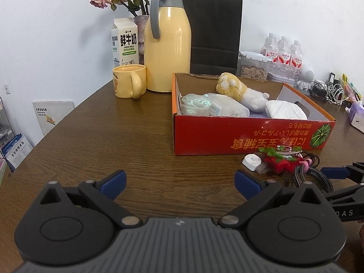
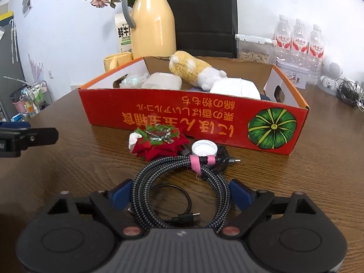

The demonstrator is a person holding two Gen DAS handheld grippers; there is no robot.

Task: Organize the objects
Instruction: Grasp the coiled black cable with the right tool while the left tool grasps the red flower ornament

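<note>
Over bare table (image 1: 113,141) in the left wrist view, left gripper (image 1: 180,183) sits open, nothing between its jaws. Red box (image 1: 238,134) lies toward the far right of the table, already holding soft items. Loose clutter sits just in front of its near wall: white cap (image 1: 251,161), red flower (image 1: 281,162), braided cable (image 1: 302,175). Right gripper's tip (image 1: 336,172) enters from the right edge beside them.

Right wrist view: right gripper (image 2: 182,194) has its jaws spread wide, straddling the coiled cable (image 2: 177,182); pads flank the coil, contact unclear. Pink tie (image 2: 197,165) binds it. My take: close across the whole bundle near the tie so loops don't spill, lift clear of the thin black lead (image 2: 182,216), then over the box wall (image 2: 193,120).
</note>
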